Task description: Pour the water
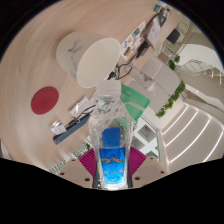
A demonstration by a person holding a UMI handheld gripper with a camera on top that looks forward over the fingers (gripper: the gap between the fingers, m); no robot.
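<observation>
Jaws grasp one clear plastic water bottle (111, 140), the two magenta pads (88, 159) pressing on it from either side near its lower part. Only one gripper (113, 168) shows, and only its two fingers, low in the view. The bottle stands straight ahead along the fingers, its body running away from the camera, and it carries a blue label (113, 163) right between the pads. Its upper part is transparent and ribbed, and the neck end (108, 98) points away from the fingers; whether a cap sits on it cannot be made out.

The whole view is strongly tilted, so the room appears slanted. Beyond the bottle's far end lies one white round object (92, 57), a lamp or dish by its look, though which it is cannot be told. To one side of it, on the pale surface (35, 60), is one red round disc (45, 99), well apart from the bottle. On the other side of the bottle are white shelf-like furniture (175, 125) with a row of green plants (176, 98) and some cluttered items farther off, too small to identify. No liquid stream is visible.
</observation>
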